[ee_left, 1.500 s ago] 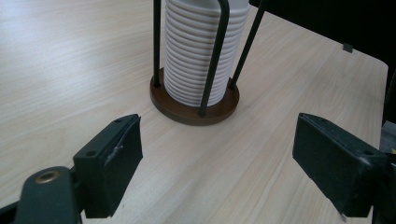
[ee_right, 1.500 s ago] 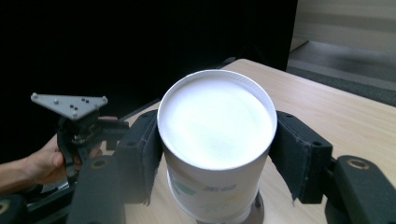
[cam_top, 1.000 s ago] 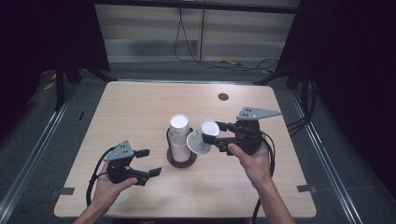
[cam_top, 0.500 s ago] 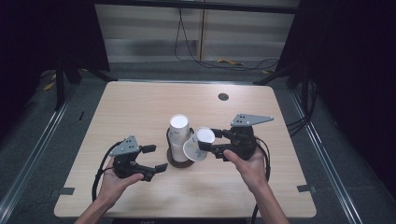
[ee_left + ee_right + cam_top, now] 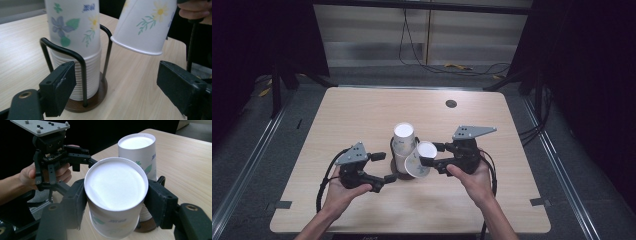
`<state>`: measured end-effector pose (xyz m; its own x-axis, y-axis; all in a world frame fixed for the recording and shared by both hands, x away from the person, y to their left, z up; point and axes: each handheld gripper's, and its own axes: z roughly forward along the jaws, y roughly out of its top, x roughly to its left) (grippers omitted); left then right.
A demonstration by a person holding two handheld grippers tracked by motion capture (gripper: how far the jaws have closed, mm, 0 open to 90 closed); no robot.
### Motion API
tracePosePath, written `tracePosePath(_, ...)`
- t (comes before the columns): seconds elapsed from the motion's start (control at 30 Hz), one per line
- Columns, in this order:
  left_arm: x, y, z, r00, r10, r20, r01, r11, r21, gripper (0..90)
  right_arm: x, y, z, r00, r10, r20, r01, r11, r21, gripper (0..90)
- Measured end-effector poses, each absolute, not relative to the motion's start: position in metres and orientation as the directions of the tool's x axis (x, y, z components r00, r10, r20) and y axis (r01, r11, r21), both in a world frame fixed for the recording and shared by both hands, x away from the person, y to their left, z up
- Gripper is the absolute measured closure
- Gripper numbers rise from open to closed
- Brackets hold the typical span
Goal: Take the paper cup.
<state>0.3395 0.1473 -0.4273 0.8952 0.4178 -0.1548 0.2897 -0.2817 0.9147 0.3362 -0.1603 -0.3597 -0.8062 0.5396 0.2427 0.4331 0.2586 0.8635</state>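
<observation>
A stack of upside-down flowered paper cups [image 5: 403,144] stands in a black wire holder [image 5: 82,65] on a round brown base [image 5: 398,175] at the table's middle. My right gripper [image 5: 428,156] is shut on a single flowered paper cup [image 5: 115,192], held tilted with its bottom up, just right of the stack [image 5: 137,149]. The held cup [image 5: 143,25] hangs clear of the table. My left gripper [image 5: 120,92] is open, its jaws wide apart, low beside the holder's left front, with nothing between them. From above, the left gripper [image 5: 384,167] almost touches the base.
The wooden table [image 5: 362,110] has a small round dark grommet [image 5: 451,104] at the back right. A person's hands hold both grippers near the front edge. Cables trail from each gripper. Dark floor and metal rails surround the table.
My left gripper has moved right and forward, up to the holder. My right gripper has brought the single cup down and left, closer to the stack.
</observation>
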Motion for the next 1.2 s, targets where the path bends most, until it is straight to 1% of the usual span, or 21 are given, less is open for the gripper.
tracePosePath(0.33, 0.336, 0.143, -0.428, 0.915, 0.378, -0.143, 0.267, -0.299, 0.916, 15.8, 0.336, -0.152, -0.369, -0.817, 0.517, 0.255, 0.443, 0.28, 0.852, 36.8)
tracePosePath(0.57, 0.335, 0.136, -0.431, 0.924, 0.351, -0.154, 0.27, -0.31, 0.912, 15.7, 0.336, -0.14, -0.373, -0.832, 0.492, 0.255, 0.439, 0.305, 0.845, 36.8)
tracePosePath(1.2, 0.334, 0.126, -0.438, 0.936, 0.316, -0.154, 0.265, -0.345, 0.901, 15.7, 0.334, -0.122, -0.381, -0.853, 0.45, 0.264, 0.436, 0.338, 0.834, 36.8)
